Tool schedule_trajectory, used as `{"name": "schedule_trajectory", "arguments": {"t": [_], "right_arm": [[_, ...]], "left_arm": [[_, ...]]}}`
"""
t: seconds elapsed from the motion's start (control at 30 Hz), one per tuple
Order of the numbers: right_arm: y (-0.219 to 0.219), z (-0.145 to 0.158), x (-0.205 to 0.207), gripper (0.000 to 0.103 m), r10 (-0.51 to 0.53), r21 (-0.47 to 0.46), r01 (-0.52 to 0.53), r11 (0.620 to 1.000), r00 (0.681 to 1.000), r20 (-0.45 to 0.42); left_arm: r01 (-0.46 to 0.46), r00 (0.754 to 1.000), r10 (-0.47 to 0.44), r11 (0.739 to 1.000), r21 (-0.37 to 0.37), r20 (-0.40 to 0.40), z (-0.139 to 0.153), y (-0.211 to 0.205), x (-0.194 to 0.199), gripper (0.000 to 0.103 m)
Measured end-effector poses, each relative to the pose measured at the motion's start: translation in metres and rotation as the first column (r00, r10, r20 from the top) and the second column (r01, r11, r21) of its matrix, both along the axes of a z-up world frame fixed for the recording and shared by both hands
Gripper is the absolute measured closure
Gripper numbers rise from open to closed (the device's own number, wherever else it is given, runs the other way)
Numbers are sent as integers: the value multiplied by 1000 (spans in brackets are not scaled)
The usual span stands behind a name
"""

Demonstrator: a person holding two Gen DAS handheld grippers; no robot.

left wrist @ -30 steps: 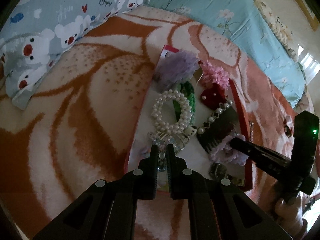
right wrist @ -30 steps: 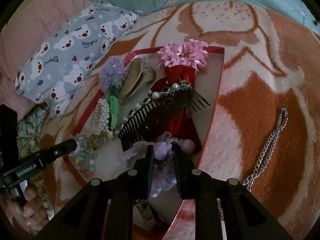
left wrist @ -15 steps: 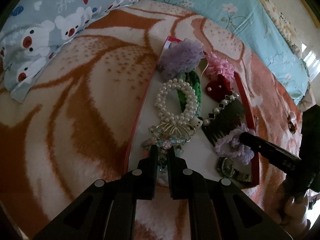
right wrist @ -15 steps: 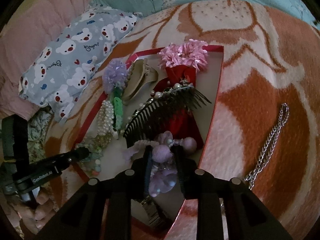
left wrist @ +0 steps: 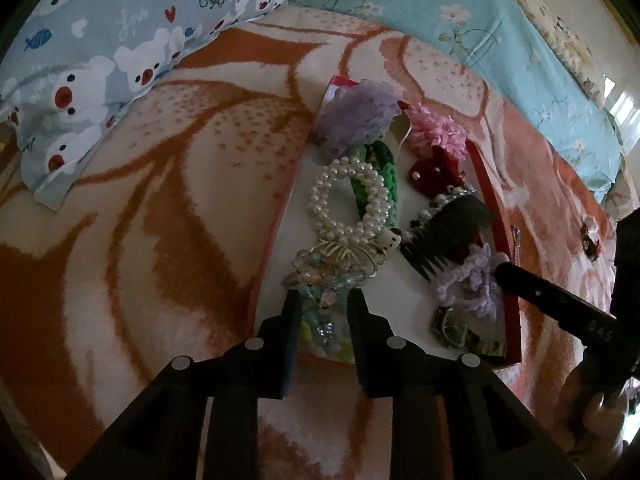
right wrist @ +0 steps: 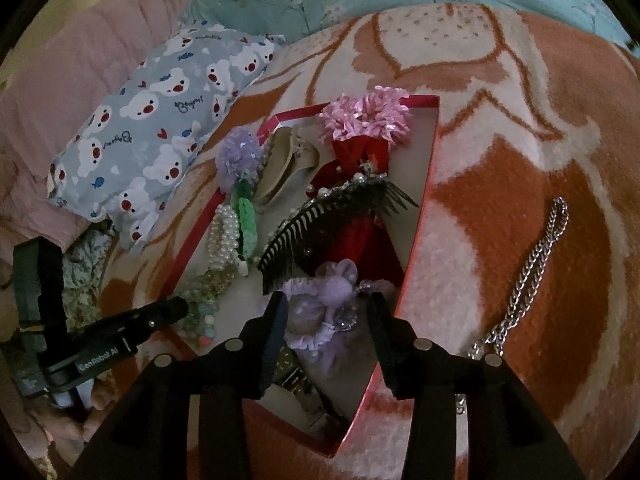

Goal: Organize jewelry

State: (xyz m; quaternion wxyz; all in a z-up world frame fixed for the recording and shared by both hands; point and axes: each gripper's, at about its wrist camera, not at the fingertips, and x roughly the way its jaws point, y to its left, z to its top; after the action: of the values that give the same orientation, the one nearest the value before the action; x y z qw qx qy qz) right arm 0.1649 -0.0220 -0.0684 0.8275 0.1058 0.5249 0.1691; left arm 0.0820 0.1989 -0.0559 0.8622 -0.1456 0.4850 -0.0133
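Lettering on a gripper body and a bear-print pillow

White print reading "GenRobot.AI" runs along the side of the black plastic left gripper (right wrist: 182, 308), seen from the right wrist camera; on the black right gripper (left wrist: 500, 270), seen from the left wrist camera, faint digits that look like "045" stand on the body, though they are too dim to be sure. The grey-blue pillow printed with white bears (right wrist: 160, 120) carries dark cursive words among the bears, upside down in both views and not clearly legible.
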Motion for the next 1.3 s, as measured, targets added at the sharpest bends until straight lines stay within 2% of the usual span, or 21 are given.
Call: {"name": "schedule_trajectory", "arguments": {"t": [0.1, 0.3, 0.53, 0.63, 0.8, 0.9, 1.07, 1.17, 1.3], "right_arm": [[-2, 4, -2, 55, -9, 13, 9, 1000, 1000, 8], [-7, 11, -5, 53, -25, 40, 24, 999, 1000, 18], [-15, 18, -11, 48, -53, 88, 52, 995, 998, 18], [-19, 22, -13, 40, -65, 115, 62, 991, 998, 19], [-26, 24, -16, 32, -93, 175, 91, 980, 996, 3], [-32, 23, -17, 29, -114, 230, 115, 966, 993, -16], [-50, 15, -21, 18, -178, 377, 191, 906, 981, -70], [-59, 12, -24, 14, -215, 423, 236, 875, 972, -97], [-66, 16, -26, 12, -241, 427, 257, 867, 966, -91]], "left_arm": [[4, 1000, -4, 1000, 2, 2, 2, -1, -2, 73], [7, 1000, -7, 1000, 11, 12, 8, -4, -6, 60], [4, 1000, -4, 1000, 4, 22, 14, -5, -12, 51], [4, 1000, -4, 1000, -6, 29, 17, -5, -15, 44], [-6, 999, 7, 999, -36, 34, 21, -3, -19, 24], [-16, 999, 19, 997, -76, 27, 21, 1, -22, 22], [-43, 999, 46, 990, -133, 15, 20, 7, -27, 18], [-69, 998, 70, 991, -117, 6, 21, 5, -30, 15], [-97, 995, 97, 994, -49, 10, 27, 0, -35, 15]]}}
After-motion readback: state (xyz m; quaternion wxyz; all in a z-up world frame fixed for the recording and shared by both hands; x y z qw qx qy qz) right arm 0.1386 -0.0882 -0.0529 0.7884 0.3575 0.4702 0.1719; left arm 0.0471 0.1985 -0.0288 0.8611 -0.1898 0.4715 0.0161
